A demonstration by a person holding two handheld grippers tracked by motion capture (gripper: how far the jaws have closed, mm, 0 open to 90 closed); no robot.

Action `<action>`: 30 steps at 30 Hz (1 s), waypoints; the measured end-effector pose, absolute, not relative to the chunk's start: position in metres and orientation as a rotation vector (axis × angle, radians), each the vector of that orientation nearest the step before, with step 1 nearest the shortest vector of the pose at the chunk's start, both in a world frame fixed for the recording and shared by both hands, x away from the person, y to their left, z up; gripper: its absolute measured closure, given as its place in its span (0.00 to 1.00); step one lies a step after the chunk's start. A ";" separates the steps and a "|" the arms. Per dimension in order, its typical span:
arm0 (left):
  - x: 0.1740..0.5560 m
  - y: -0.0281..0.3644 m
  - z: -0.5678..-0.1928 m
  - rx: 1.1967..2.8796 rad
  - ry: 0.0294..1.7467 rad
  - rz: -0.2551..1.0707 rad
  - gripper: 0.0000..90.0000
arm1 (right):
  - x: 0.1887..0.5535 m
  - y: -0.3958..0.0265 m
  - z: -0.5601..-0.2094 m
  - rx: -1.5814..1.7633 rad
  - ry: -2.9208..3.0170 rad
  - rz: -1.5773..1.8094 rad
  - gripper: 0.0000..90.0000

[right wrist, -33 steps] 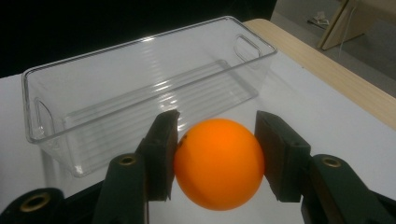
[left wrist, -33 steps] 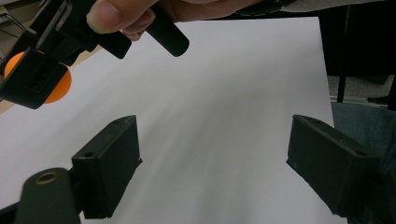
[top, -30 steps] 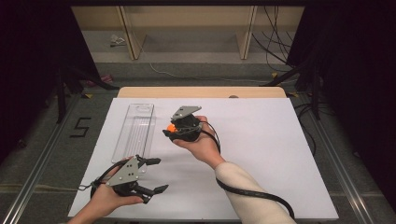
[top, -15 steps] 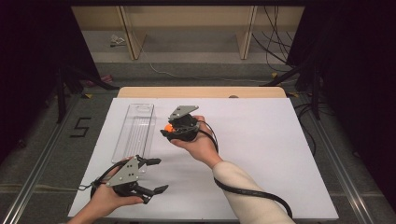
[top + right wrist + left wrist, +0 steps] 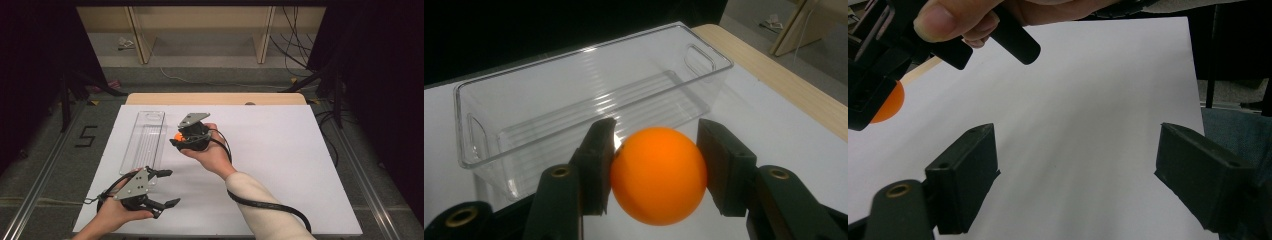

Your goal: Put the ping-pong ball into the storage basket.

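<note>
We hold an orange ball (image 5: pixel 658 175) pinched between the jaws of our right gripper (image 5: pixel 656 170), raised just beside the clear plastic bin (image 5: pixel 574 100), off its long side. The bin lies on the white surface (image 5: pixel 280 150) with nothing visible inside it. In the high view the right gripper (image 5: pixel 186 138) sits just right of the bin (image 5: pixel 146 140). Our left gripper (image 5: pixel 1075 175) has its jaws spread wide over bare surface, near the bin's closer end (image 5: pixel 150 189)
</note>
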State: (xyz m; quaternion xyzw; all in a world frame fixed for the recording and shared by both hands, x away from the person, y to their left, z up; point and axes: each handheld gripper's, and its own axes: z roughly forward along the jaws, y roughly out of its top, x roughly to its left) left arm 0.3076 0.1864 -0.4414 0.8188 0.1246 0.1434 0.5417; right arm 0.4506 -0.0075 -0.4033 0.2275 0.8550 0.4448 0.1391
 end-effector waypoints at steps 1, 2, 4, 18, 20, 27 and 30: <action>0.308 0.186 -0.441 1.946 0.295 0.341 0.18 | 0.451 -0.007 -0.403 0.655 2.473 1.285 0.57; 0.308 0.186 -0.441 1.946 0.295 0.341 0.18 | 0.451 -0.007 -0.403 0.654 2.474 1.283 0.57; 0.308 0.186 -0.441 1.945 0.295 0.340 0.18 | 0.451 -0.006 -0.403 0.651 2.476 1.283 0.57; 0.307 0.186 -0.441 1.945 0.296 0.341 0.18 | 0.453 -0.001 -0.402 0.645 2.479 1.280 0.57; 0.307 0.186 -0.441 1.946 0.295 0.342 0.18 | 0.453 0.000 -0.402 0.643 2.481 1.279 0.57; 0.308 0.186 -0.441 1.946 0.292 0.342 0.18 | 0.453 0.003 -0.400 0.634 2.485 1.281 0.57; 0.308 0.186 -0.441 1.946 0.294 0.340 0.19 | 0.453 0.005 -0.400 0.634 2.487 1.279 0.57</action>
